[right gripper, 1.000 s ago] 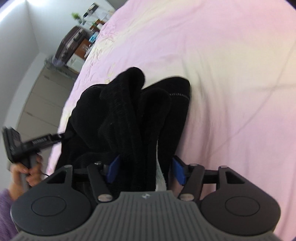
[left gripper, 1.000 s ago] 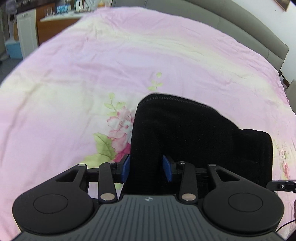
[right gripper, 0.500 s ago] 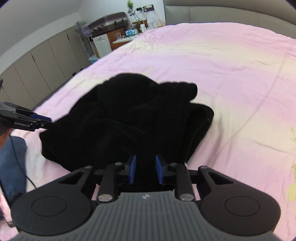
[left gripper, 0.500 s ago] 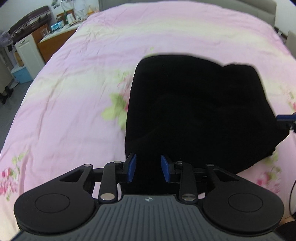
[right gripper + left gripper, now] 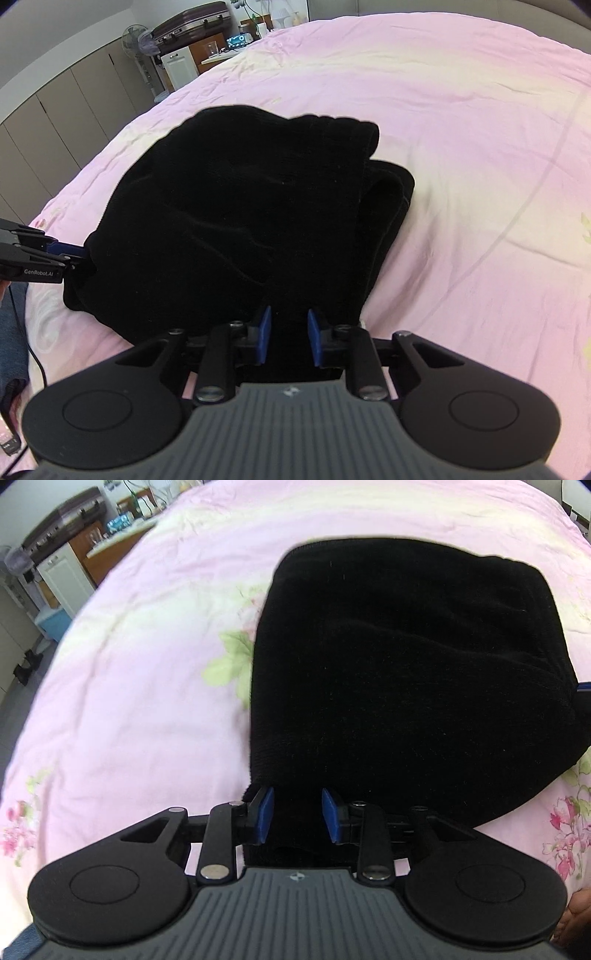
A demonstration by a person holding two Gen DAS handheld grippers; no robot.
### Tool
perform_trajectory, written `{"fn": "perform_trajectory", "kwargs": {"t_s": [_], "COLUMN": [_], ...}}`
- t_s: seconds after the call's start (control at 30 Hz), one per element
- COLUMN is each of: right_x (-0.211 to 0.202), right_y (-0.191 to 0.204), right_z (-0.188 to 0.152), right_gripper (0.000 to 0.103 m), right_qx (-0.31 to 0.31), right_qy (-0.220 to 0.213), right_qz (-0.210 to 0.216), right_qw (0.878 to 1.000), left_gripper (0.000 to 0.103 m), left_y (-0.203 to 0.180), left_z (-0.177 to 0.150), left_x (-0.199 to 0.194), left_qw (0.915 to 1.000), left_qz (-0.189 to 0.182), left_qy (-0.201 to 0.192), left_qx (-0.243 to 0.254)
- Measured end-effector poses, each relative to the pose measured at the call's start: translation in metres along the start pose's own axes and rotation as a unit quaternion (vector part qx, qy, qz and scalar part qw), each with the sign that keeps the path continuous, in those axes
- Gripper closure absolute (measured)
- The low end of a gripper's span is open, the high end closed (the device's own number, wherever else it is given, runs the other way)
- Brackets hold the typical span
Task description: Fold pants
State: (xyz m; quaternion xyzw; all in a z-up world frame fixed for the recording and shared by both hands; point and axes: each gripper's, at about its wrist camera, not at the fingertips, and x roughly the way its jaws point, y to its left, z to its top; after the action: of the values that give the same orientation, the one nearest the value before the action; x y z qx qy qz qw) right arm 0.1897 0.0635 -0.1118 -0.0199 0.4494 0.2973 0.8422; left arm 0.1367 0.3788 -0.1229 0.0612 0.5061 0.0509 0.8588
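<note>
Both near corners of the black knitted pants [image 5: 406, 672] have come down flat onto the pink floral bedspread [image 5: 129, 701], where a second ago they hung bunched. The left gripper [image 5: 297, 814] and right gripper [image 5: 289, 334] stay narrowed on cloth, seemingly pinching it; this fold looks laid.

Bed [image 5: 140, 686] w/ pink floral cover, yellowish band across far part, filled both views. Black pants [image 5: 406, 672] lay folded directly on it, near front edge.
</note>
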Motion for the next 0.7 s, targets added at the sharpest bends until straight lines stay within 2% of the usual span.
{"fn": "perform_trajectory", "kwargs": {"t_s": [0.07,0.1,0.23,0.33,0.4,0.47,0.63,0.7], "right_x": [-0.013,-0.023,-0.071,-0.109,-0.137,-0.163,-0.218,-0.233], "right_y": [0.003,0.005,0.022,0.038,0.049,0.059,0.079,0.083], "right_z": [0.009,0.013,0.019,0.017,0.012,0.004,-0.022,-0.036], "right_gripper": [0.076,0.065,0.056,0.046,0.043,0.038,0.028,0.023], "right_qx": [0.0,-0.002,-0.017,-0.039,-0.055,-0.066,-0.073,-0.072], "right_qy": [-0.003,-0.01,-0.05,-0.088,-0.114,-0.142,-0.191,-0.21], "right_qz": [-0.002,-0.007,-0.003,-0.001,-0.003,-0.004,-0.015,-0.024], "right_qw": [1.0,1.0,0.999,0.995,0.992,0.988,0.979,0.975], "left_gripper": [0.065,0.065,0.064,0.054,0.048,0.038,0.022,0.02], "left_y": [-0.002,-0.002,-0.01,-0.023,-0.036,-0.049,-0.087,-0.101], "left_z": [-0.001,-0.002,-0.003,-0.006,-0.006,-0.01,-0.021,-0.028], "left_x": [-0.022,-0.035,-0.096,-0.142,-0.166,-0.188,-0.225,-0.235], "left_qw": [0.9998,0.9994,0.9965,0.9908,0.9857,0.9797,0.9688,0.9649], "left_qz": [0.015,0.019,0.04,0.056,0.069,0.077,0.096,0.102], "left_qy": [-0.016,-0.028,-0.073,-0.122,-0.153,-0.184,-0.225,-0.239], "left_qx": [0.0,0.0,-0.004,-0.01,-0.01,-0.018,-0.039,-0.041]}}
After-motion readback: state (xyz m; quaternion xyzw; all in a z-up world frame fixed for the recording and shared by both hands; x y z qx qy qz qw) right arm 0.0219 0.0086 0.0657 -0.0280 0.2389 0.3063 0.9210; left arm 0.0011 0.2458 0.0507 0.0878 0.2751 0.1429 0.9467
